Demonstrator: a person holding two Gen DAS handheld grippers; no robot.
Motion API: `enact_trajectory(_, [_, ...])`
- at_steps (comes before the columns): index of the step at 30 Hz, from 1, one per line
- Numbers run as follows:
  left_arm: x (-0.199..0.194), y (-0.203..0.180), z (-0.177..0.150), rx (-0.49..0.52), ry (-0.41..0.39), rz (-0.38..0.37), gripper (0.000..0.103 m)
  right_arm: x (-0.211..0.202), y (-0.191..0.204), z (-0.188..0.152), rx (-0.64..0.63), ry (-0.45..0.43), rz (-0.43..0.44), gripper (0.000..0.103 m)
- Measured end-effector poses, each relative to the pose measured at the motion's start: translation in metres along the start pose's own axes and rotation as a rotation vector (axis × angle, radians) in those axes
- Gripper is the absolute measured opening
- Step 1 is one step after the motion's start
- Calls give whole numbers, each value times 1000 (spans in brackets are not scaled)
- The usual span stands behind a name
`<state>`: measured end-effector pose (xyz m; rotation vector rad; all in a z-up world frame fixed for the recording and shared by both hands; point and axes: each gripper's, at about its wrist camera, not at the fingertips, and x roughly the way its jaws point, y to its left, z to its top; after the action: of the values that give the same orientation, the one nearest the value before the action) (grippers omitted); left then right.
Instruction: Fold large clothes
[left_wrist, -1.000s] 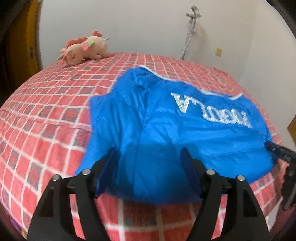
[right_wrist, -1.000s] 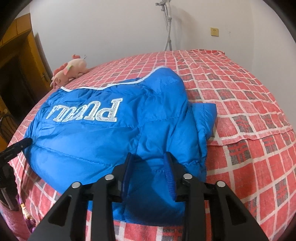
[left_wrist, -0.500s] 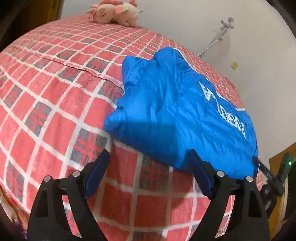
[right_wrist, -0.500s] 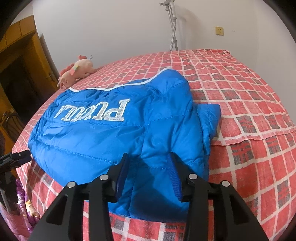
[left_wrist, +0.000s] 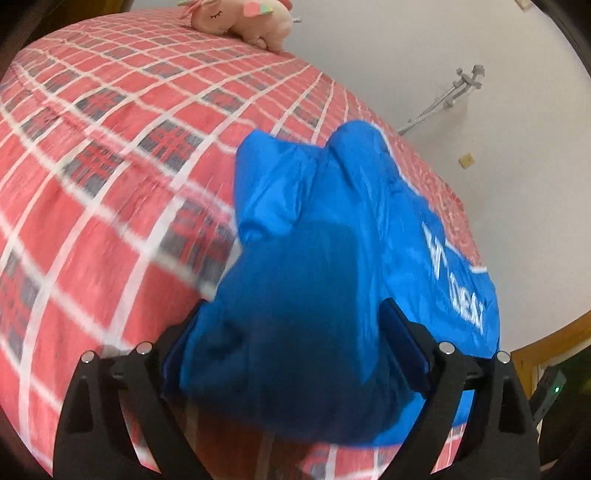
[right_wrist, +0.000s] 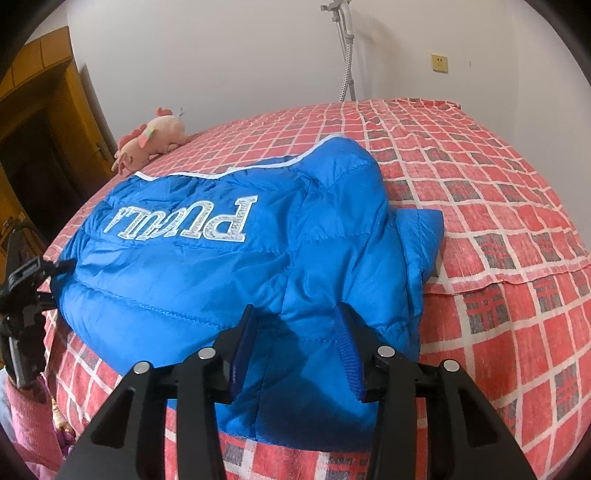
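Note:
A blue padded jacket (right_wrist: 229, 258) with silver lettering lies on a red checked bed (right_wrist: 498, 206). It also shows in the left wrist view (left_wrist: 332, 258). My left gripper (left_wrist: 291, 332) is wide open, its jaws on either side of the jacket's near end, which bulges between them. My right gripper (right_wrist: 295, 325) is open around the jacket's near hem, fabric lying between the blue pads (right_wrist: 347, 343). The left gripper appears at the far left of the right wrist view (right_wrist: 26, 291).
A pink plush toy (right_wrist: 151, 140) lies at the far side of the bed, also in the left wrist view (left_wrist: 240, 16). A metal stand (right_wrist: 343, 48) leans against the white wall. A wooden door (right_wrist: 44, 147) is at the left.
My left gripper drew back off the jacket, swung left, then came in over its end, which now fills the gap between the jaws. My right gripper stayed on the hem and opened a little.

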<state>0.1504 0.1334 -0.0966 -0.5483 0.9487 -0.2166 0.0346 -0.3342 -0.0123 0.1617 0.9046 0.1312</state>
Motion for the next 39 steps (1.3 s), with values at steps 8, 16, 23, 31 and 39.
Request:
enact_trajectory(8, [-2,-4,7,15,0,-85,55,4,0,4,17,15,-4,44])
enact_trajectory(16, [14,4,4,24,23,-112,56,13,3,7,14,22,-28,45])
enact_trajectory(23, [6,2,0,15,-1,-114,47,6,2,11,23,33,-12,45])
enact_trajectory(31, [-34,-51,2,111,-64,-82,40,-48,-8,25,-3,-54,22,47])
enact_trajectory(39, [-66,-157,-5,328,-122,-106,40,-76,-19,27,-31,-53,-15,48])
